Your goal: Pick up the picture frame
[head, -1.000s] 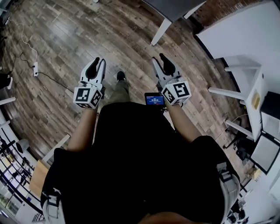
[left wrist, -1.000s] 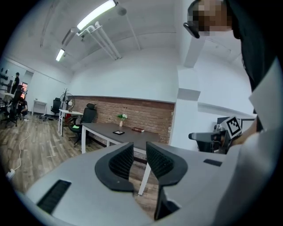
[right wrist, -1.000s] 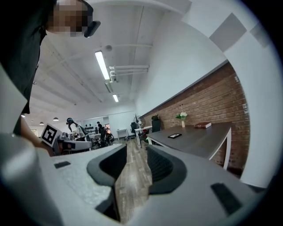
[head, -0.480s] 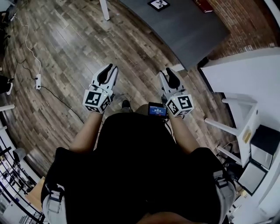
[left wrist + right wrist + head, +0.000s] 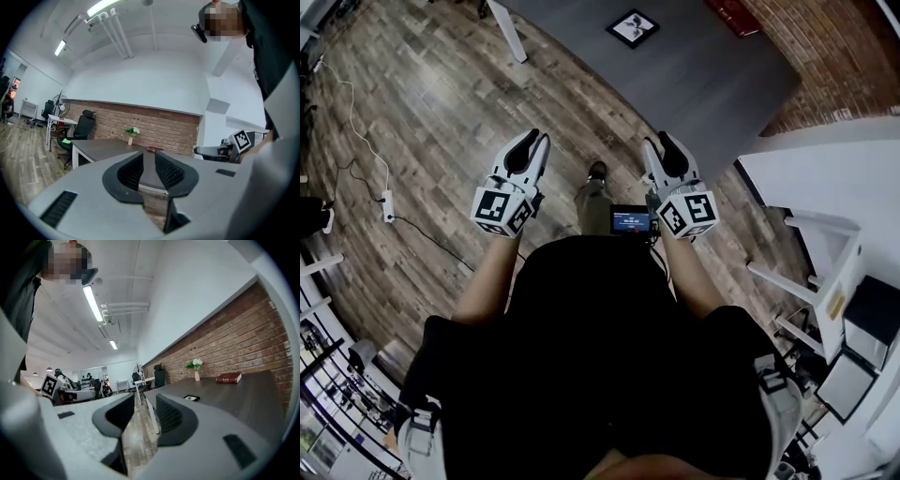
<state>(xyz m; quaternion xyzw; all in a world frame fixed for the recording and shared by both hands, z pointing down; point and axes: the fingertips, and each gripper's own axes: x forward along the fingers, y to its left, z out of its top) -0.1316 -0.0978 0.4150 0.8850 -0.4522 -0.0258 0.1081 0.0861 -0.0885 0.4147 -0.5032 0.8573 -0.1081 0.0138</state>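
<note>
Left gripper (image 5: 534, 142) and right gripper (image 5: 659, 145), jaws apart and empty, well short of picture frame (image 5: 633, 27) on grey table (image 5: 703, 80) ahead.

One picture frame (image 5: 633, 27), one book (image 5: 732, 16)

Overall light: both gripper views were bright and evenly lit; the head view was dimmer, its corners falling dark.
Source: ceiling tubes (image 5: 101, 7) burned out to plain white in the left gripper view, and a strip light (image 5: 92, 303) glowed overhead in the right gripper view.
Sheen: a pale gloss lay on the wood floor (image 5: 441, 84).
Distortion: strong fisheye bent walls and ceiling, and a black rim ringed the gripper views.
Focus: the left gripper (image 5: 149, 157) and right gripper (image 5: 145, 401), close to their lenses, looked soft; the far room was sharper.
</note>
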